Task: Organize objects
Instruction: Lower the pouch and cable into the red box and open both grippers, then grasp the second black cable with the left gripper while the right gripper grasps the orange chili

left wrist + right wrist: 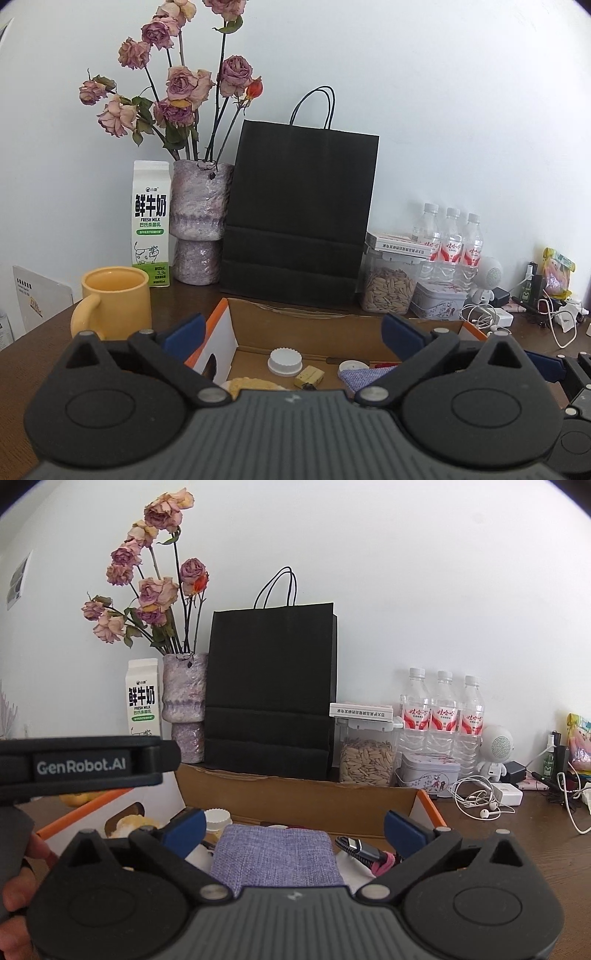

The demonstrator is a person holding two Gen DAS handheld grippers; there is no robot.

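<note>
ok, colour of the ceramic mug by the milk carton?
Yellow ceramic mug, clearest in the left wrist view.

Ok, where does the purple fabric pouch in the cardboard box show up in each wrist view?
Left wrist: the purple fabric pouch is only a corner, lower right of centre, by the right finger inside the cardboard box.
Right wrist: it lies bottom centre, between the open fingers, untouched.
Shared landmark: the black paper bag standing behind the box.
</note>
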